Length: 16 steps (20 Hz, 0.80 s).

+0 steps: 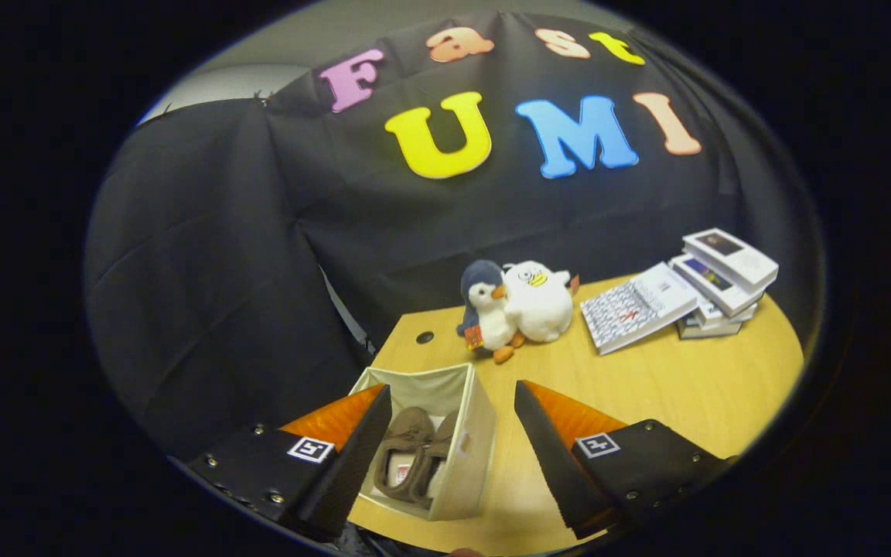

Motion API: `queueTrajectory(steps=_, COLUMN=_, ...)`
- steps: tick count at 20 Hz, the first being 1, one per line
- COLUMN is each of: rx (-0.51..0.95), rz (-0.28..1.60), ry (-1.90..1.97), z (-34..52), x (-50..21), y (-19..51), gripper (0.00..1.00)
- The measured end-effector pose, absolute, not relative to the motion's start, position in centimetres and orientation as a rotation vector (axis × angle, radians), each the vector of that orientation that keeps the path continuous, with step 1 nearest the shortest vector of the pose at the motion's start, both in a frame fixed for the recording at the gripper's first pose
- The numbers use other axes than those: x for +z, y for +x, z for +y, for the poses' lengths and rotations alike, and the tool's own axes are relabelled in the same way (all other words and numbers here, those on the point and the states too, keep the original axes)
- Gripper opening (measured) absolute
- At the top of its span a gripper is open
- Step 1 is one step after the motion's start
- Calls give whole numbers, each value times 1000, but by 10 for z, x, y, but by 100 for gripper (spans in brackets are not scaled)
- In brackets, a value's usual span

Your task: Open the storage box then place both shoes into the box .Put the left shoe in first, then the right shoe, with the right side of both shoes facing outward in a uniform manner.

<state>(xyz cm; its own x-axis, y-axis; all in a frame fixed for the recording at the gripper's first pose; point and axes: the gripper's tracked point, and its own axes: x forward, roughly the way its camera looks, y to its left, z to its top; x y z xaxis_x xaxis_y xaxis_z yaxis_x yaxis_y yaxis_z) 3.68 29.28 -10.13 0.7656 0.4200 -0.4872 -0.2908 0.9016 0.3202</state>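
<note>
An open cream storage box (472,445) stands near the left end of the wooden table (670,387). Two brown shoes lie inside it side by side, one (403,449) on the left and the other (436,456) close against it. My gripper (452,398) hovers above the box with its fingers wide apart and nothing between them. The left finger (353,456) covers the box's left wall; the right finger (546,441) is over bare table just right of the box.
Two plush toys, a dark penguin (484,309) and a white bird (538,300), sit beyond the box. A stack of books (724,282) with a leaning booklet (635,305) lies at the far right. A cable hole (425,337) marks the table's back left.
</note>
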Motion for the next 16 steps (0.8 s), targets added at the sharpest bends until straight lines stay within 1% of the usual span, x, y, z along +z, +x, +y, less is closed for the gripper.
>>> queueTrajectory(steps=3, rx=378, rz=478, ry=160, z=248, x=-69, y=31, gripper=98)
queueTrajectory(steps=7, rx=324, rz=379, ry=69, z=186, x=-43, y=23, gripper=98)
queueTrajectory(steps=16, rx=191, rz=215, ry=6, z=70, x=-20, y=18, gripper=98)
